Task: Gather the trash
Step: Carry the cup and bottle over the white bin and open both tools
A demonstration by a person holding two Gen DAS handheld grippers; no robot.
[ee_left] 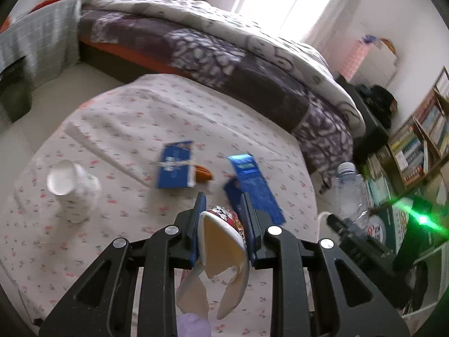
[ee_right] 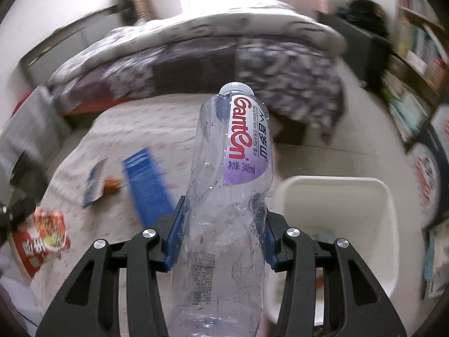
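Observation:
My left gripper (ee_left: pixel 223 205) is shut on a crushed instant-noodle cup (ee_left: pixel 221 241), red-patterned outside and cream inside, with its torn rim hanging toward the camera. It is held above a table with a floral cloth (ee_left: pixel 112 129). My right gripper (ee_right: pixel 223 210) is shut on a dented clear plastic water bottle (ee_right: pixel 233 168) with a white cap and a purple-white label. The bottle points away from the camera. A white bin (ee_right: pixel 334 181) stands just right of the bottle and lower. On the cloth lie two blue packets (ee_left: pixel 176 165) (ee_left: pixel 252 185), a small orange scrap (ee_left: pixel 203 172) and a white paper cup (ee_left: pixel 70 188).
A bed with a patterned quilt (ee_left: pixel 224 56) runs behind the table. Bookshelves (ee_left: pixel 415 140) and stacked boxes fill the right side, close to the bin. A grey checked cloth (ee_left: pixel 42 42) hangs over something at the far left. Pale floor lies between table and bed.

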